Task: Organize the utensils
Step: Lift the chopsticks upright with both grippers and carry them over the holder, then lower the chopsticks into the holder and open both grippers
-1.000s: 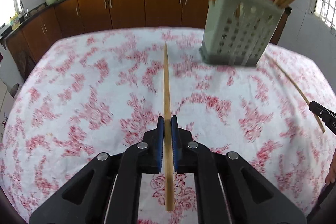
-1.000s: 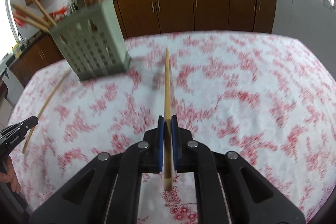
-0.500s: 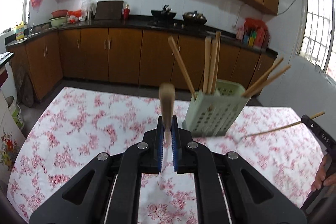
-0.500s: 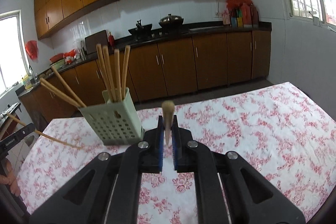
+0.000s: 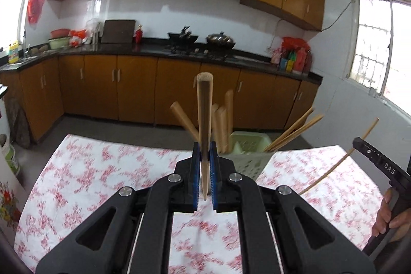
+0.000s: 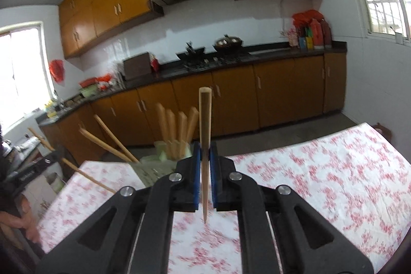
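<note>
Chopstick (image 5: 204,125) upright between left tongs (image 5: 204,166), above table (image 5: 102,166).

We are seeing a pale green perforated holder (image 5: 250,157) standing upright, wooden chopsticks (image 5: 222,125) leaning inside it, while two more chopsticks (image 5: 204,135) (image 6: 205,145) are pointing upward.

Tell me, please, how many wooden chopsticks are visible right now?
8: one in the left gripper, one in the right gripper, six in the pale green plastic basket: four bunched, two leaning out; more may be hidden.
</note>
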Demonstrator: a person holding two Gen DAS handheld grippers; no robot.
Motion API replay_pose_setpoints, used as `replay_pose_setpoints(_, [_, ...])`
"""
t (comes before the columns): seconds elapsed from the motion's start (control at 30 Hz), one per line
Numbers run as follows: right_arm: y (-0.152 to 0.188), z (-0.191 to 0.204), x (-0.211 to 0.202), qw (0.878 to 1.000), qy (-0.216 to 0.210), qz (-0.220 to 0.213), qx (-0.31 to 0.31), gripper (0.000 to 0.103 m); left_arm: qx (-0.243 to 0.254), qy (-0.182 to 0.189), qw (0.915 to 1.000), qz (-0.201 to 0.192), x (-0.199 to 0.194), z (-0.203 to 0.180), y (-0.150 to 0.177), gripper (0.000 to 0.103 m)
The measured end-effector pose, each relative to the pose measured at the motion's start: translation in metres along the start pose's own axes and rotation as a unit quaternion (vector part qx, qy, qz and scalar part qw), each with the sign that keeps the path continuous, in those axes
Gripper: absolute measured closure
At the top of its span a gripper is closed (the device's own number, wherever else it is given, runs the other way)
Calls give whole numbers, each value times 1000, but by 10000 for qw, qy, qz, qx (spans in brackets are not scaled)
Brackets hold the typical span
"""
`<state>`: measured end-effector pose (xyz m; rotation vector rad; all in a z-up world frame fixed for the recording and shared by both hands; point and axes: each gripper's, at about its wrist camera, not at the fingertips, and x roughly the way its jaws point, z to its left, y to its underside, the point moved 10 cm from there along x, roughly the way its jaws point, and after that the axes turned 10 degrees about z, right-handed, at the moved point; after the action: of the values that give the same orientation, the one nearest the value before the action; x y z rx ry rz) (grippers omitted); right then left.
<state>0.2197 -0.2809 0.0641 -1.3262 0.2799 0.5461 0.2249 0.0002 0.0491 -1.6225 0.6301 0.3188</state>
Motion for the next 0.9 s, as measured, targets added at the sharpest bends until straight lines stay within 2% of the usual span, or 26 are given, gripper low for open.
replay_pose_setpoints(0.23, [-52,31,-25,9972,-538,-509,-2,95,-81,396,9984,-398,-15,-29,-45,96])
replay_pose_setpoints(0.4, [-80,44,-24,9950,-615,-783,-22,95,7,316,9971,-694,-14,-41,-71,96])
replay_pose_setpoints(0.53, [-96,51,-11,9938,-534,-977,-43,95,36,203,9967,-789,-1,-45,-82,96])
replay_pose_setpoints(0.67, [-99,58,13,9941,-445,-972,-160,95,16,128,9972,-739,19,-44,-81,96])
replay_pose_setpoints(0.9, [-88,63,59,9974,-375,-567,-249,95,-89,51,9982,-590,50,-37,-74,96])
